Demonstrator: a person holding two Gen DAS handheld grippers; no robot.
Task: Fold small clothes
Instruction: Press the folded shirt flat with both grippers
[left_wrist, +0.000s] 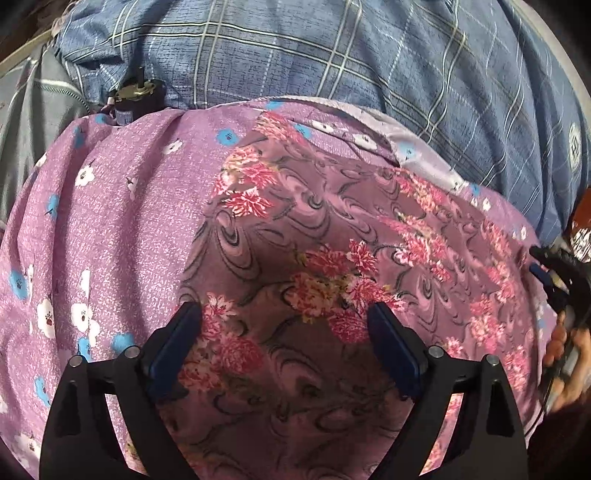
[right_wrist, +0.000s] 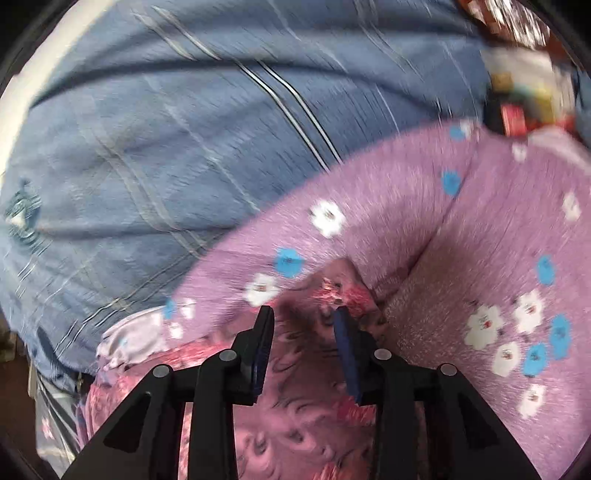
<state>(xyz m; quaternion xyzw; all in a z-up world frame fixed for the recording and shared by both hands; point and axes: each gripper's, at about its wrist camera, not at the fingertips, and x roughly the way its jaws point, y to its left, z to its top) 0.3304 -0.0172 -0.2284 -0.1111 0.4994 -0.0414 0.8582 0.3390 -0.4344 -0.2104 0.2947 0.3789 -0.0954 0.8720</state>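
Observation:
A mauve cloth with pink flower clusters (left_wrist: 314, 266) lies spread on top of a lilac cloth with white and blue flowers (left_wrist: 122, 229). My left gripper (left_wrist: 284, 317) is open just above the mauve cloth, with nothing between the fingers. In the right wrist view, which is blurred by motion, my right gripper (right_wrist: 304, 321) is open over a corner of the mauve cloth (right_wrist: 295, 417), next to a raised fold of the lilac cloth (right_wrist: 480, 258). The right gripper also shows at the right edge of the left wrist view (left_wrist: 557, 280), held by a hand.
Both cloths rest on a blue plaid bedsheet (left_wrist: 332, 55) that also shows in the right wrist view (right_wrist: 147, 129). A small dark object with a metal clasp (left_wrist: 136, 98) sits at the lilac cloth's far left edge. Colourful boxes (right_wrist: 524, 99) lie at the far right.

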